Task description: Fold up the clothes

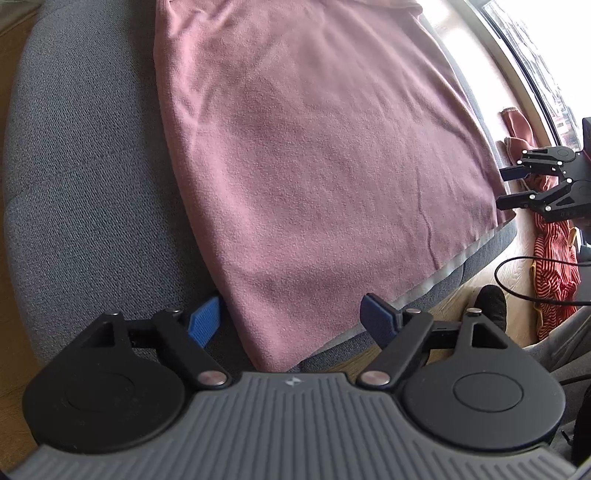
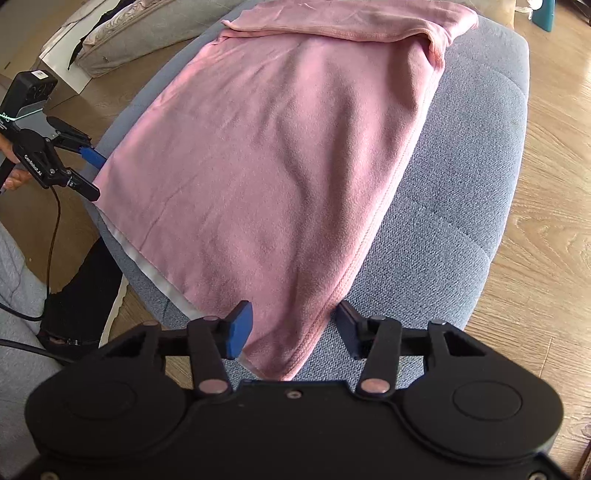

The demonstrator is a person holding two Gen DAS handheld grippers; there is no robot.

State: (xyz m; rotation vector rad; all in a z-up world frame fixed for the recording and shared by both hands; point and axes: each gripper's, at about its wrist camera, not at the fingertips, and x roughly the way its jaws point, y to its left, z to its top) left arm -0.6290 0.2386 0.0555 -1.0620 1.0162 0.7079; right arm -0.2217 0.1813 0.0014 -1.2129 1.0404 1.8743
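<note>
A pink garment (image 1: 314,155) (image 2: 280,166) lies spread flat on a grey-blue cushion (image 1: 85,177) (image 2: 454,206), its far end folded over. My left gripper (image 1: 291,321) is open, its blue pads on either side of the near corner of the garment's hem, nothing pinched. It also shows at the left edge of the right wrist view, left gripper (image 2: 94,175), open by the hem. My right gripper (image 2: 291,328) is open around the other near corner. In the left wrist view the right gripper (image 1: 508,188) hovers open at the garment's right edge.
A wooden floor (image 2: 546,258) surrounds the cushion. Red striped clothing (image 1: 554,273) and another pink piece (image 1: 517,125) lie on the floor by a bright window. A grey pillow (image 2: 147,33) sits beyond the cushion. A person's legs and a black cable (image 2: 51,236) are at the left.
</note>
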